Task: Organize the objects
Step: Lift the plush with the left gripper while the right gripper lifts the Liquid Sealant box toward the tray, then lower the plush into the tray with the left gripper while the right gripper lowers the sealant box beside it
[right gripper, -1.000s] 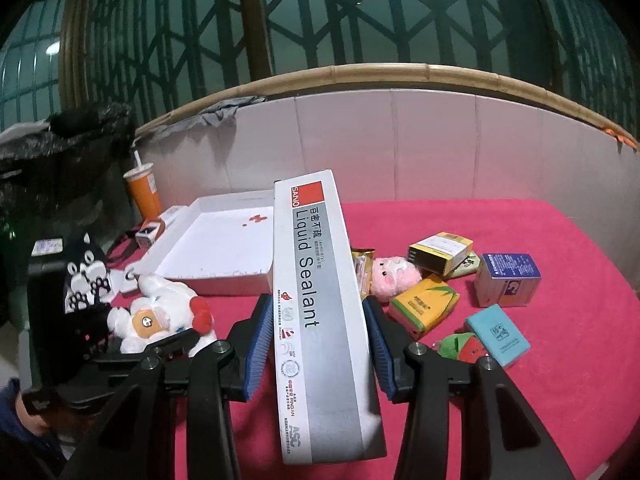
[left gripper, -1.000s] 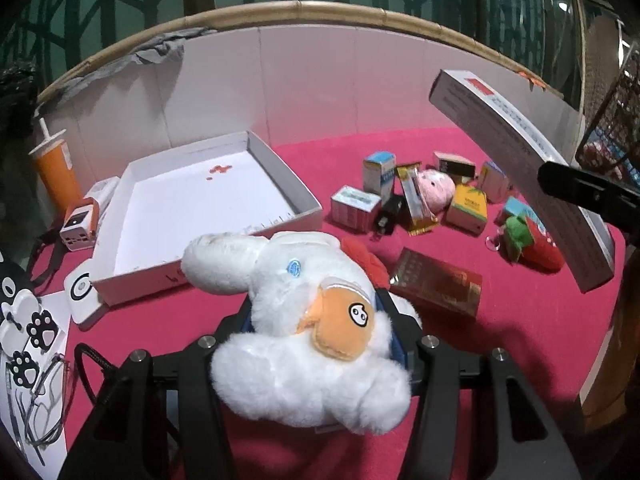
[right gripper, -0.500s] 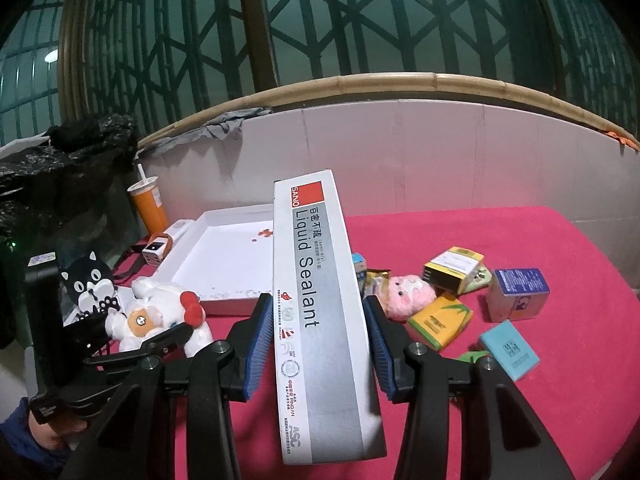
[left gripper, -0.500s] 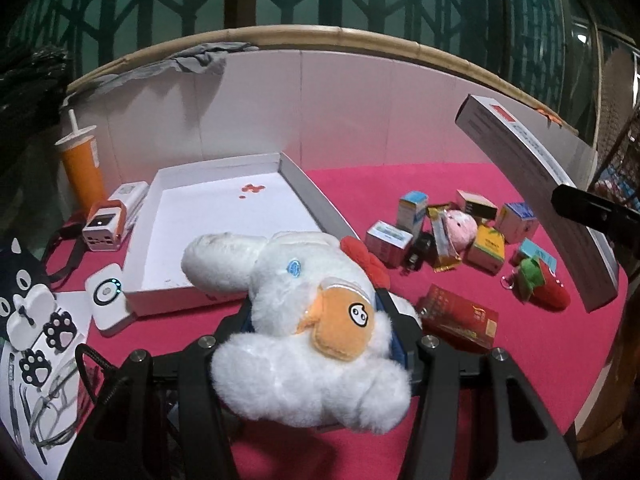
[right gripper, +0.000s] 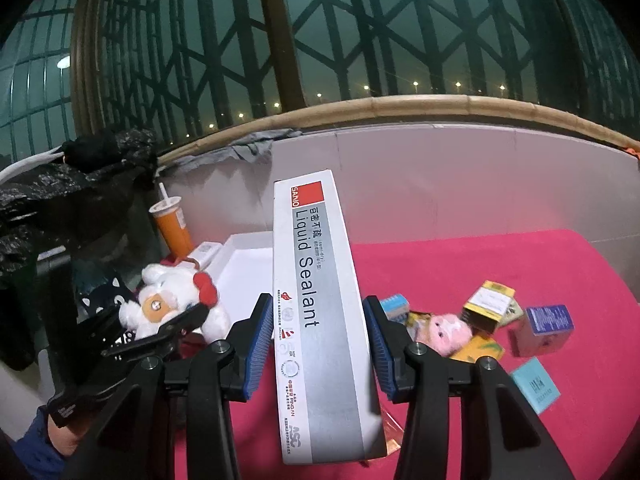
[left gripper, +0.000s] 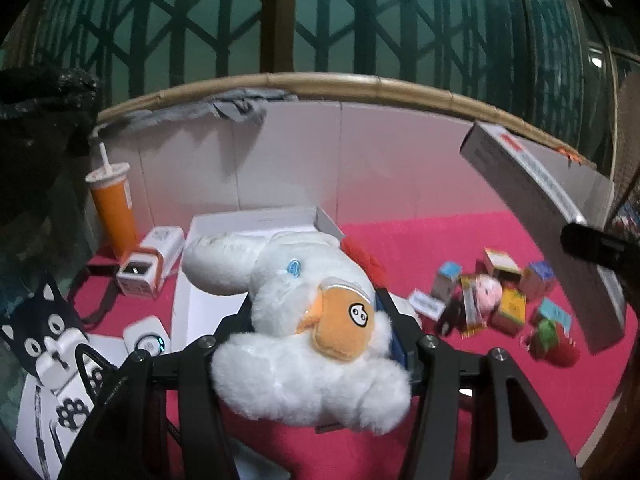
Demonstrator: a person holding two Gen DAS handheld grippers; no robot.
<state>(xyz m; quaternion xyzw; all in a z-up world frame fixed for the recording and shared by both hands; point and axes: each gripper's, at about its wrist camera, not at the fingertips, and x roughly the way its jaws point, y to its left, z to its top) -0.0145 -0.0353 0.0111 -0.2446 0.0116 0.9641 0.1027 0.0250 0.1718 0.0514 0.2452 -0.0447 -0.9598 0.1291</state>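
Right, left gripper (left gripper: 316,320) is clamped on a fluffy white plush toy with an orange face patch and red bow (left gripper: 308,332), held up off the pink-red tablecloth (left gripper: 420,240), in front of the shallow white cardboard tray (left gripper: 256,220); same toy seen in the right wrist view (right gripper: 168,300) pinched between the black fingers, beside the tray (right gripper: 248,264); right gripper (right gripper: 316,340) holds a long white and grey "Liquid Sealant" carton (right gripper: 316,300), blue pads pressed on its two long sides, carton lifted and pointing toward the white back panel (right gripper: 440,180); from the left wrist the carton (left gripper: 540,216) hangs tilted above the clutter; loose on the cloth, well apart from the tray: pink plush pig (right gripper: 442,332), yellow-topped small box (right gripper: 488,300), dark blue small box (right gripper: 544,328), light blue flat box (right gripper: 534,380), red strawberry plush (left gripper: 556,344); orange drink cup with lid and straw (left gripper: 112,200) stands at the left edge near the back panel; white and orange small device (left gripper: 138,276) sits just beside the tray's left side; black and white cat-face bag (left gripper: 44,332) at far left
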